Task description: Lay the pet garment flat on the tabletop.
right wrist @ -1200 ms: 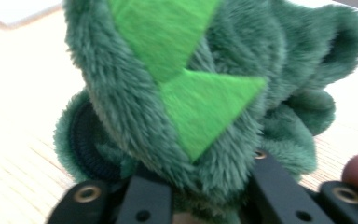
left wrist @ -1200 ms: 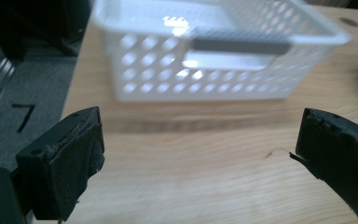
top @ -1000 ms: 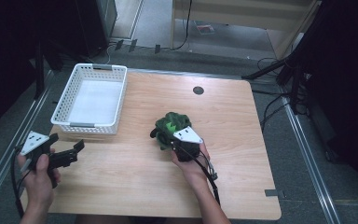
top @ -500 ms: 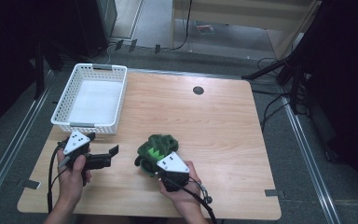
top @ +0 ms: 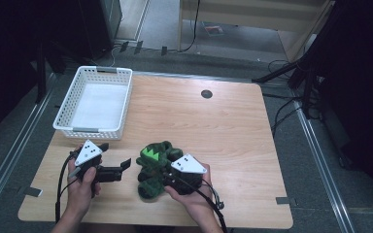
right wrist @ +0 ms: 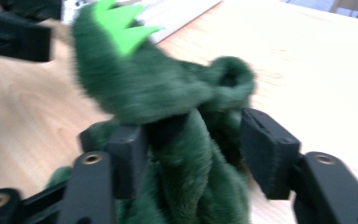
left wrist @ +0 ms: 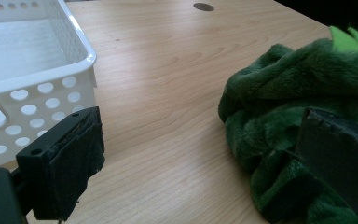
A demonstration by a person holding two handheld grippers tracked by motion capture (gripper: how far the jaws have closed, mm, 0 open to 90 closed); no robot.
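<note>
A soft, fuzzy dark green plush toy with bright green felt spikes (top: 156,167) lies on the light wooden tabletop (top: 233,126), near the front edge where the person sits. The right gripper (top: 167,180) is at the toy, held in the person's right hand (top: 194,196). Its two black fingers (right wrist: 265,154) have just been opening, and the toy's fur sits between them. In the right gripper view one finger is against the fur, while the other finger stands a little apart from it, so the fingers are partly open and not squeezing the toy. That view is a bit blurry. The left gripper (top: 124,166) is held in the person's left hand (top: 83,187) and points sideways at the toy from the toy's left. Its fingers (left wrist: 65,158) are wide apart with nothing gripped between them. In the left gripper view one finger is over bare wood, and the other is right at the edge of the green fur; I cannot tell if it touches. A white plastic basket with small holes in its walls (top: 67,124) stands on the far left part of the tabletop, well apart from the toy. A small dark round hole (top: 206,93) is in the wood near the far edge.
</note>
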